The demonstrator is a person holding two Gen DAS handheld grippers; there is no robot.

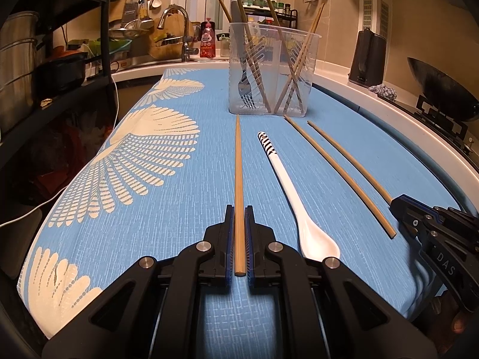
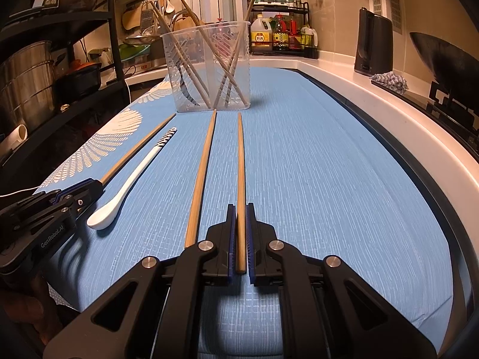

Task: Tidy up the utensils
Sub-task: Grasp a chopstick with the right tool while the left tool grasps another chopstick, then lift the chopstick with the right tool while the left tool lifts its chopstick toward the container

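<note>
My left gripper (image 1: 239, 208) is shut on the near end of a wooden chopstick (image 1: 238, 164) that lies on the blue cloth (image 1: 179, 224) and points at the clear plastic holder (image 1: 269, 68). My right gripper (image 2: 240, 205) is shut on another chopstick (image 2: 240, 155) lying the same way. Between them lie a white spoon (image 1: 287, 185) with a striped handle and a free chopstick (image 2: 200, 179). The holder (image 2: 209, 68) contains several chopsticks and a fork. Each gripper also shows in the other's view: the right gripper (image 1: 395, 203) and the left gripper (image 2: 100, 184).
A white counter edge curves along the right, with a dark kettle (image 2: 372, 45), a wok (image 2: 443, 56) and a rag on it. A black shelf with metal pots (image 1: 18, 59) stands at the left. Sink, faucet (image 1: 179, 30) and bottles (image 2: 281, 36) are behind the holder.
</note>
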